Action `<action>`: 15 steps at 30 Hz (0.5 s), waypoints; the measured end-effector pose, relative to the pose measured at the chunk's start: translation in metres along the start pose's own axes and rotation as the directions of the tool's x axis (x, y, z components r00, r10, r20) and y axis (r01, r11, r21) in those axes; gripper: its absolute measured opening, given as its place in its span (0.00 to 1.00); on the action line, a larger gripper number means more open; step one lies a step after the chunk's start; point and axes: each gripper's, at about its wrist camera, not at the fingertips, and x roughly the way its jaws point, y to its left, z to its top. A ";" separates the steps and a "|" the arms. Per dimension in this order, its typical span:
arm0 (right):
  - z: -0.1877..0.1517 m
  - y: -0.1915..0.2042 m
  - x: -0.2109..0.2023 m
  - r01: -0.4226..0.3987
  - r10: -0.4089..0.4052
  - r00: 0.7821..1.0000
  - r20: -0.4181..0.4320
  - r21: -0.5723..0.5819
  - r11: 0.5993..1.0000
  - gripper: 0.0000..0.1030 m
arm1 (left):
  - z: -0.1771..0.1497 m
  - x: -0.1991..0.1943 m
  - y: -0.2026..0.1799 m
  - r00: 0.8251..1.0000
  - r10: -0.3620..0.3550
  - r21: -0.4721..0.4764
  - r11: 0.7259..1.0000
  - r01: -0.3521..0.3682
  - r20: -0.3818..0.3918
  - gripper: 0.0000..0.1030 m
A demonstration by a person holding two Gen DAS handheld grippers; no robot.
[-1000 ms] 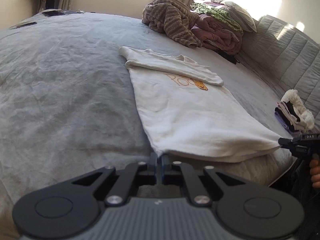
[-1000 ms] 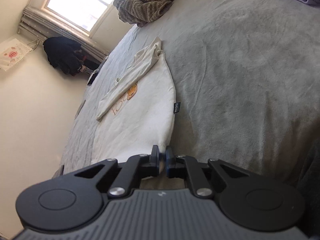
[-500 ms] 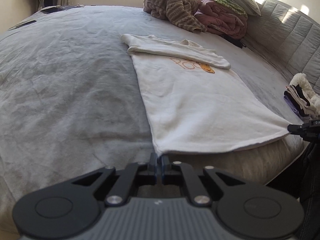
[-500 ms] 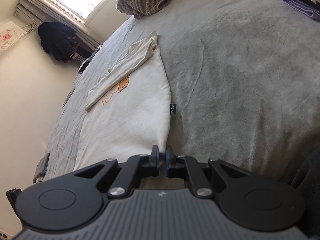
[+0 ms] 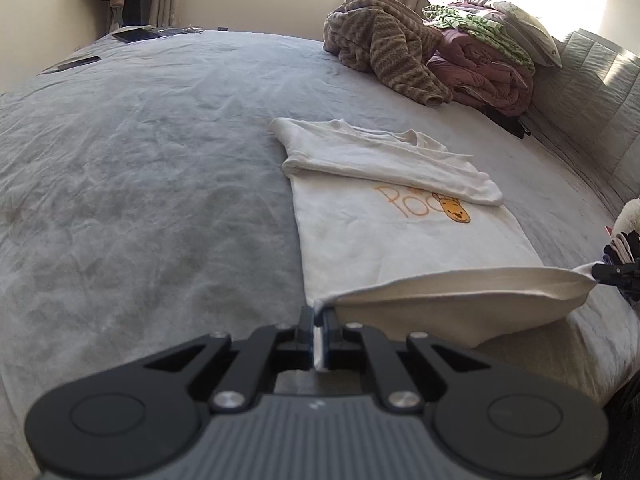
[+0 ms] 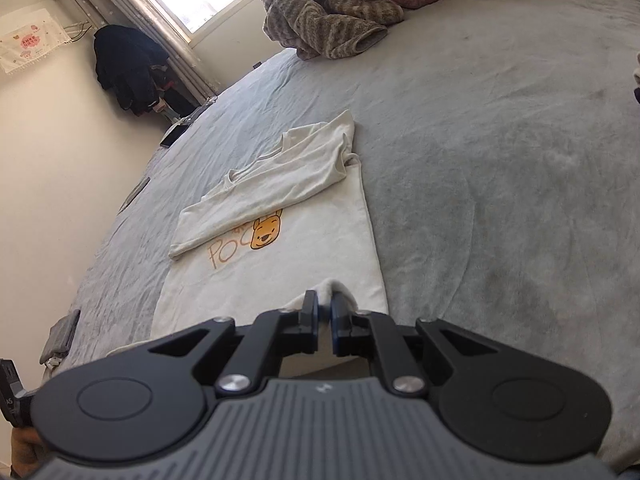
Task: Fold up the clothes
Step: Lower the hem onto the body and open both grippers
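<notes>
A cream T-shirt [image 5: 392, 236] with an orange bear print lies on the grey bed [image 5: 140, 184], its sleeves folded across the chest. My left gripper [image 5: 318, 320] is shut on the near left corner of the hem. My right gripper [image 6: 325, 308] is shut on the near right corner, and its tip [image 5: 608, 272] shows at the right edge of the left wrist view. The hem between them is lifted off the bed and hangs in a curve, showing the shirt's inner side. The T-shirt [image 6: 280, 240] in the right wrist view stretches away from the fingers.
A brown striped blanket [image 5: 384, 56] and a pile of quilts and pillows [image 5: 488, 48] lie at the head of the bed. Folded clothes [image 5: 624, 240] sit at the right edge. Flat dark devices [image 5: 132, 34] rest on the far left of the bed. A grey padded headboard [image 5: 592, 92] runs along the right.
Both grippers have risen and moved forward over the shirt, lifting the hem off the bed. The right gripper has rolled toward level.
</notes>
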 end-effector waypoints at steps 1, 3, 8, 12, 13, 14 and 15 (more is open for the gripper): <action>0.007 0.000 0.007 0.006 -0.006 1.000 -0.001 -0.001 1.000 0.09 | 0.009 0.006 -0.001 1.000 0.009 0.002 1.000 -0.009 0.002 0.03; 0.018 0.000 0.024 0.026 -0.026 1.000 -0.008 -0.010 1.000 0.09 | 0.025 0.021 -0.002 1.000 0.029 0.009 1.000 -0.029 0.001 0.03; 0.035 -0.005 0.063 0.087 -0.088 0.996 -0.032 -0.027 0.996 0.09 | 0.048 0.055 -0.005 0.998 0.065 0.028 0.997 -0.065 -0.009 0.03; 0.039 -0.006 0.082 0.099 -0.100 0.994 -0.034 -0.053 0.994 0.09 | 0.054 0.073 -0.004 0.996 0.086 0.027 0.996 -0.085 -0.015 0.04; 0.039 -0.008 0.085 0.096 -0.098 0.995 -0.034 -0.052 0.994 0.09 | 0.055 0.077 -0.002 0.996 0.085 0.015 0.996 -0.085 -0.014 0.04; 0.041 -0.010 0.088 0.090 -0.091 0.995 -0.036 -0.035 0.995 0.10 | 0.055 0.081 0.001 0.996 0.084 0.005 0.996 -0.084 -0.013 0.04; 0.042 -0.015 0.090 0.087 -0.087 0.995 -0.043 -0.014 0.996 0.10 | 0.056 0.084 0.003 0.996 0.091 -0.003 0.996 -0.091 -0.018 0.05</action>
